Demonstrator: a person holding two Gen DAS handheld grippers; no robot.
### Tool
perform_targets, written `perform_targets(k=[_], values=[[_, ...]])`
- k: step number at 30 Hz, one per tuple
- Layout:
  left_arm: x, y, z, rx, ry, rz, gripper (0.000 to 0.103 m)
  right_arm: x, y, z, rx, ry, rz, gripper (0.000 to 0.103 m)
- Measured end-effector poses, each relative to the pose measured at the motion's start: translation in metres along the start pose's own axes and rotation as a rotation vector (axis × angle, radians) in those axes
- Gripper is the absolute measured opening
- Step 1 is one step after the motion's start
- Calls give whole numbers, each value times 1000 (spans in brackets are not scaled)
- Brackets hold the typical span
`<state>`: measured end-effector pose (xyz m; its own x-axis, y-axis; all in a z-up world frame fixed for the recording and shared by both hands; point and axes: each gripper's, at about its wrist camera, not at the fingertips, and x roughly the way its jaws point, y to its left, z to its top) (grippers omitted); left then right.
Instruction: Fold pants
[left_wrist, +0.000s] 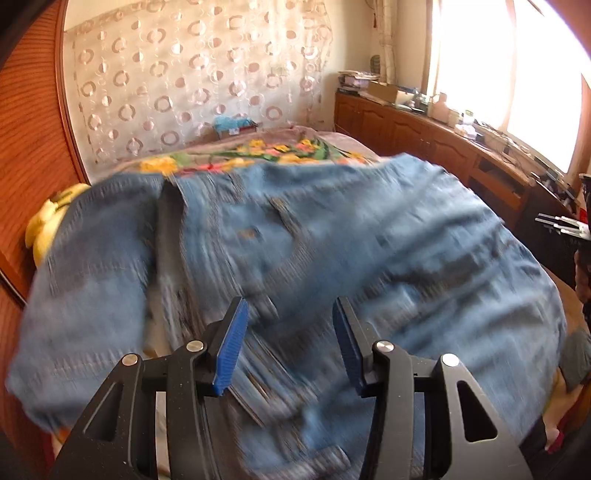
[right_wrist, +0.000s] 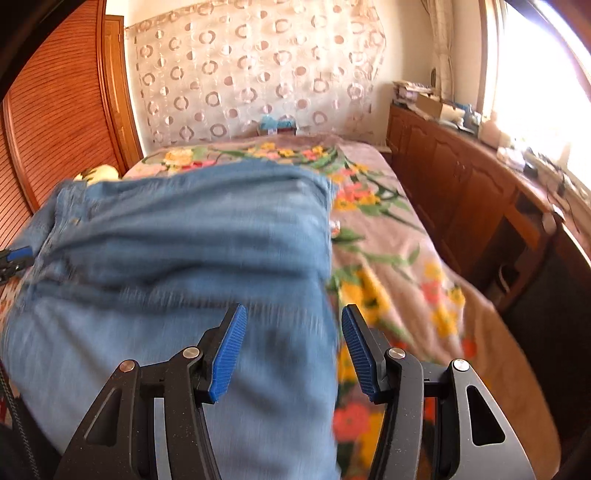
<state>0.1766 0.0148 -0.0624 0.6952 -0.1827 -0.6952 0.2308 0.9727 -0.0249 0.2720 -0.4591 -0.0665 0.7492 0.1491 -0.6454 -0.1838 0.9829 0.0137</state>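
One pair of jeans (left_wrist: 295, 240), two claws.

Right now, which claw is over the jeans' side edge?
The right claw: the edge of the jeans runs between its open fingers, floral bedspread showing beside it. The left claw has only denim between its fingers.

One pair of blue jeans (left_wrist: 295, 258), spread over one bed with a flowered cover (right_wrist: 399, 258). Two grippers: left gripper (left_wrist: 290, 343), right gripper (right_wrist: 293, 347), each with two blue pads. One long wooden cabinet (right_wrist: 461, 192) under one window. One yellow soft object (left_wrist: 48, 225) at the bed's edge.
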Motion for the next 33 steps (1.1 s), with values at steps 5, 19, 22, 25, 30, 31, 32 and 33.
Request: perform_targets(k=[5,19,22,25,30,31,32,33], values=[[28,35,38,-41,5,37,49,38,10,41,0,-6,31,56],[86,87,72,-84,79,2,7,125,24,89,-131,79,41,56],[75,87,76,-75,23,4,4,133,29,97,-139,77,37,56],[56,107,87,-171,-103,101,4,139,34,99,-134,74,38,56],[83,114,87,-173,24,127,11,138,35,89,-120,88,55,56],[82,111,85,-163,26,127,16,138,35,87,-121,91,53,56],[81,110,85,-162,27,120,22,138,35,88,-120,91,52,56],[78,108,83,-165,25,106,25,137,34,89,-119,90,51,56]])
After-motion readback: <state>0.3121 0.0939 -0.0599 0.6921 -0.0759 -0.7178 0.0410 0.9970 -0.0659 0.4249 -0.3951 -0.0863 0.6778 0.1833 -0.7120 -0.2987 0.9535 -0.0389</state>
